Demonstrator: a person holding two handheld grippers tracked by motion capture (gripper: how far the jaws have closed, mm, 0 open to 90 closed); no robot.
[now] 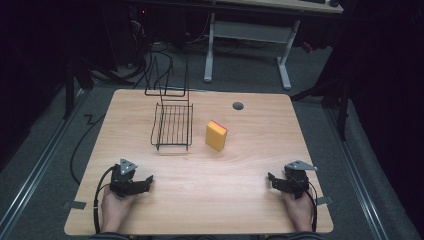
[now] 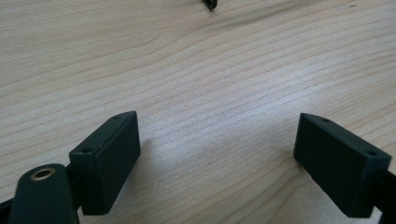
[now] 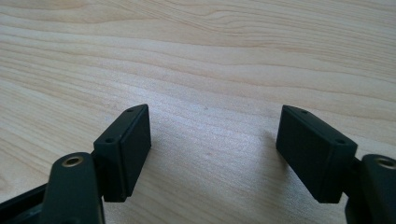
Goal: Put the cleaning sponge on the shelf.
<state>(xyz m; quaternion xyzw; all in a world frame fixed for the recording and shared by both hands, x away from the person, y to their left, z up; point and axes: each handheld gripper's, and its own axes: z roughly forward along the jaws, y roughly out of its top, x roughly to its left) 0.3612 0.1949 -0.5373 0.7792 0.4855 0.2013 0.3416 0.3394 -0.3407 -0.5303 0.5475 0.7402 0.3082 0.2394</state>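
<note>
Now L claw point(image 1: 142, 184) & R claw point(image 1: 274, 182) low on table point(image 1: 210, 185), jaws apart, pointing inward.

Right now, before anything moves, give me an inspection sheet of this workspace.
Surface: wooden table, bare grain under both grippers.
Job's things: yellow sponge with red top face, standing right of the black wire rack, apart from it.
Clutter: grey round grommet near the far edge.
Grippers: left gripper and right gripper both open, holding nothing, at the near corners.
Cables: one trails from each gripper; a black cable lies on the floor at left.
Surroundings: white desk frame beyond, dark room.
</note>
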